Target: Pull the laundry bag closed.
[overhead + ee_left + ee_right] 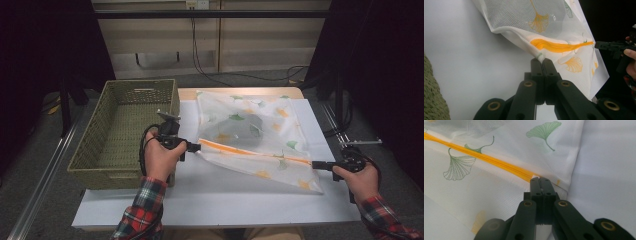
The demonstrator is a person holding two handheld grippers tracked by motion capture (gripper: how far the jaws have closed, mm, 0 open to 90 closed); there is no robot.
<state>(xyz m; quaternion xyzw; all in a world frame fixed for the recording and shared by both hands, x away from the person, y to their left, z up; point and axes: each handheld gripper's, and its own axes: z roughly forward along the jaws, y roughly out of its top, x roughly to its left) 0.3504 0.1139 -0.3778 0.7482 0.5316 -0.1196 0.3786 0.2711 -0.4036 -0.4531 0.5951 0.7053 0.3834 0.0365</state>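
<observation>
High view showed the bag (255, 135) stretched between both claws: left claw (196, 147) pinched one end, right claw (316, 164) pinched the zipper (255, 152) end.

**Concealed and cropped items at the mesh bag**

The grey item (245, 129) inside the mesh bag (260, 135) shows through the weave as a dull shape; what it is cannot be told. In the left gripper view, the bag's upper part is cut off by the top edge, and the woven basket (434, 100) appears as a sliver at the lower left. In the right gripper view, the orange zipper (486, 161) runs out at the left edge, and its near end is hidden behind the closed jaws. In the high view, both sleeves are cropped at the bottom edge, and the counter (210, 200) near edge is partly covered by them.
</observation>
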